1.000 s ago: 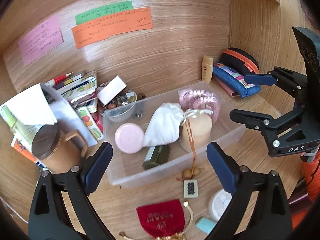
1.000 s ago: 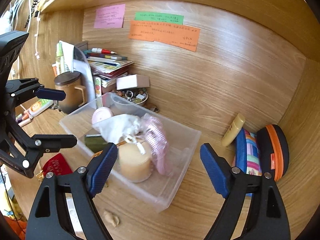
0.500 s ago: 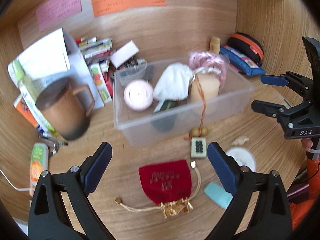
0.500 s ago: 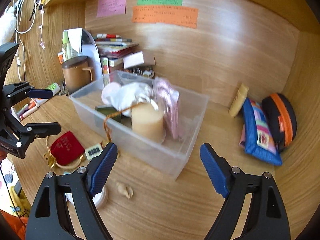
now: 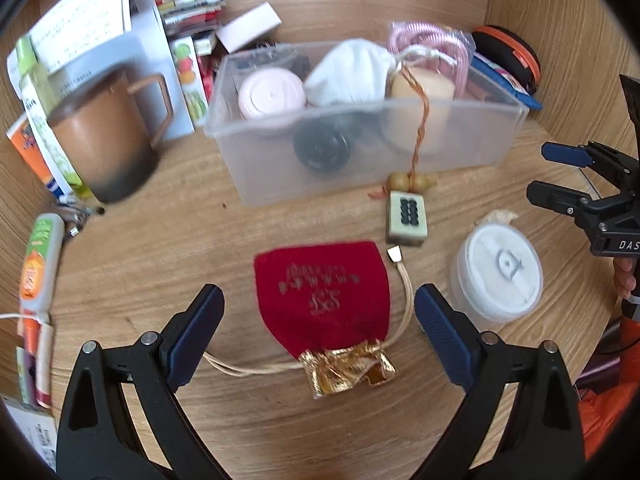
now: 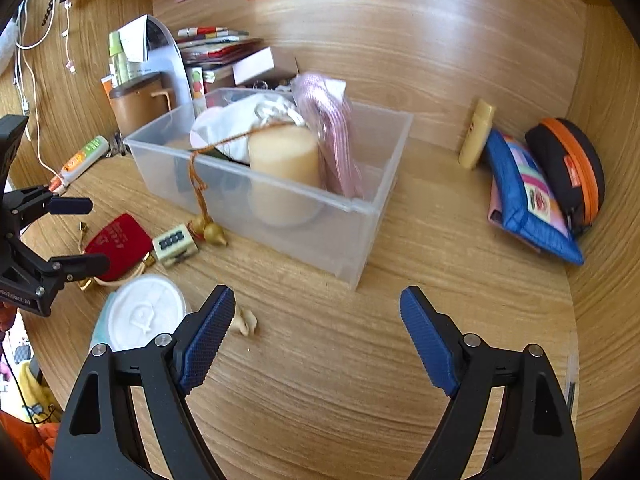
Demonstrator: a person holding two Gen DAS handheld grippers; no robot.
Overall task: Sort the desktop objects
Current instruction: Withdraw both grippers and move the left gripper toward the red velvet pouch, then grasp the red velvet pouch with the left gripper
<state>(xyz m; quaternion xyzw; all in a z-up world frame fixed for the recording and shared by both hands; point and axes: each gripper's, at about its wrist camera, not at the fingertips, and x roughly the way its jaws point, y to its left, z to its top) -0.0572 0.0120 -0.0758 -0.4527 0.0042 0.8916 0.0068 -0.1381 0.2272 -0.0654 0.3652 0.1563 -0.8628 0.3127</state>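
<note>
A clear plastic bin [image 5: 496, 108] [image 6: 384, 200] holds a pink round case, a white pouch, a beige cylinder and a pink coiled cable. A cord with gourd beads and a mahjong tile charm [image 5: 406, 218] [image 6: 175, 243] hangs over its front. A red drawstring pouch [image 5: 324, 296] [image 6: 118, 242] lies flat on the desk. My left gripper [image 5: 318, 314] [image 6: 76, 232] is open and straddles the pouch just above it. My right gripper [image 6: 316, 318] [image 5: 554, 172] is open and empty in front of the bin. A white round lidded jar [image 5: 498, 270] [image 6: 144, 316] stands beside the pouch.
A brown mug [image 5: 108, 140], papers and stacked books stand at back left. A tube [image 5: 40, 256] lies at the left edge. A blue pouch [image 6: 528, 200], an orange-rimmed black case [image 6: 568, 168] and a yellow tube [image 6: 476, 134] sit at right. A small shell [image 6: 246, 322] lies on the desk.
My left gripper has pulled back from the bin and come down over the red pouch. My right gripper has drawn back and tilted down toward the desk.
</note>
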